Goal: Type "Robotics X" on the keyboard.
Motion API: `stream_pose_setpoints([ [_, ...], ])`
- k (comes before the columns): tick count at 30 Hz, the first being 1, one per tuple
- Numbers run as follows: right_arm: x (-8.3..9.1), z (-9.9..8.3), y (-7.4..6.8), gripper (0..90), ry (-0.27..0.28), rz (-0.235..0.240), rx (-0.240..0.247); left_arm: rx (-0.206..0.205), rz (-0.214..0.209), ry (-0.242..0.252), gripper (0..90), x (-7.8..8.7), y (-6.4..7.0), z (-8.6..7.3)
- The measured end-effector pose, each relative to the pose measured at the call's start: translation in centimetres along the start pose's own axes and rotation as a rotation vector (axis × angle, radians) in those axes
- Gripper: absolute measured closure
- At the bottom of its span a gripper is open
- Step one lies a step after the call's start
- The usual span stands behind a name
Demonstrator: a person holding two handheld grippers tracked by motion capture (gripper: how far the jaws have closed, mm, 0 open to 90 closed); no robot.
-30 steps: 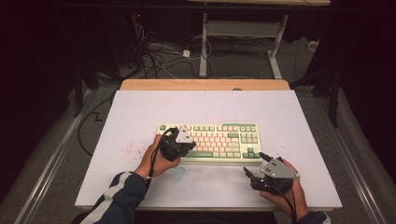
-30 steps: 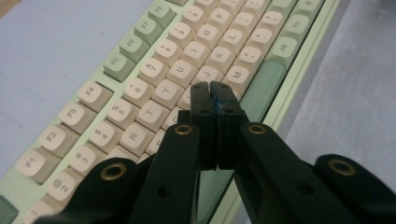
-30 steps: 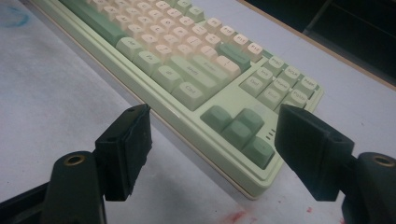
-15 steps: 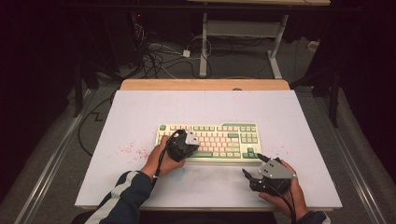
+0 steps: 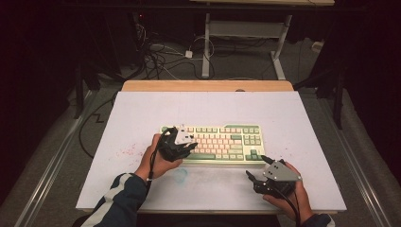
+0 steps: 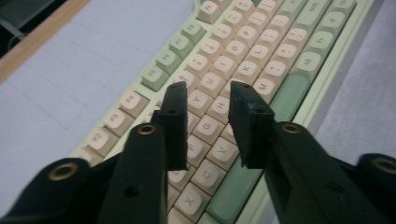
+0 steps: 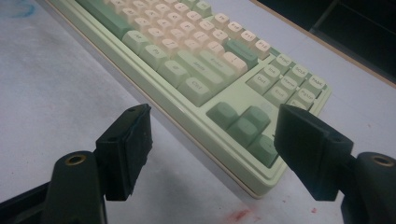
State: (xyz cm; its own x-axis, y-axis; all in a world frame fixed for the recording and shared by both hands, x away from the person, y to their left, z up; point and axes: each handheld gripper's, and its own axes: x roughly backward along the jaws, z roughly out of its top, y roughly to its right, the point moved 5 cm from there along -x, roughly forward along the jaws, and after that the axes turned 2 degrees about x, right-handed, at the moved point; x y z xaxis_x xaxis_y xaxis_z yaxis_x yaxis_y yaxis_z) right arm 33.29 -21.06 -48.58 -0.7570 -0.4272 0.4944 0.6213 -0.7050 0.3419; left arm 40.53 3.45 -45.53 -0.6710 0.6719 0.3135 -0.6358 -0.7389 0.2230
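A pale green keyboard [image 5: 222,142] with cream and green keys lies across the middle of the white table top [image 5: 142,118]. My left gripper [image 5: 189,144] hovers over the keyboard's left half. In the left gripper view my left gripper [image 6: 208,88] stands a little open above the letter keys [image 6: 205,128], with nothing between its black fingers. My right gripper [image 5: 256,168] rests in a hand on the table in front of the keyboard's right end. It is wide open [image 7: 215,116], and the keyboard's near right corner with the arrow keys [image 7: 243,123] lies just beyond the gap.
Pink specks [image 5: 127,151] and a blue smear [image 5: 181,176] mark the white top. A wooden strip [image 5: 208,86] runs along the table's far edge. Beyond it are floor cables [image 5: 161,56] and a desk frame [image 5: 246,28].
The left gripper has shifted slightly over the keyboard's left half. The right gripper has drifted a little toward the table's front edge. Both stay open.
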Motion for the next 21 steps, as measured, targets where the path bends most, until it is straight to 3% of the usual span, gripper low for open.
stream_pose_setpoints([
  [6,0.0,0.0,0.0,28.5,0.0,0.002,-0.003,-0.029,0.037,0.054,34.8,1.0,-0.8,0.1],
  [8,0.0,0.0,0.1,28.5,0.001,0.0,-0.002,-0.035,0.028,0.068,28.2,1.6,-1.0,0.1],
  [14,-0.1,0.0,0.2,28.5,0.004,-0.002,-0.01,-0.037,0.031,0.127,22.9,3.3,-1.5,0.3],
  [21,-0.3,0.3,0.3,28.3,0.011,0.004,-0.011,-0.063,0.046,0.133,20.3,5.0,-2.0,-0.7],
])
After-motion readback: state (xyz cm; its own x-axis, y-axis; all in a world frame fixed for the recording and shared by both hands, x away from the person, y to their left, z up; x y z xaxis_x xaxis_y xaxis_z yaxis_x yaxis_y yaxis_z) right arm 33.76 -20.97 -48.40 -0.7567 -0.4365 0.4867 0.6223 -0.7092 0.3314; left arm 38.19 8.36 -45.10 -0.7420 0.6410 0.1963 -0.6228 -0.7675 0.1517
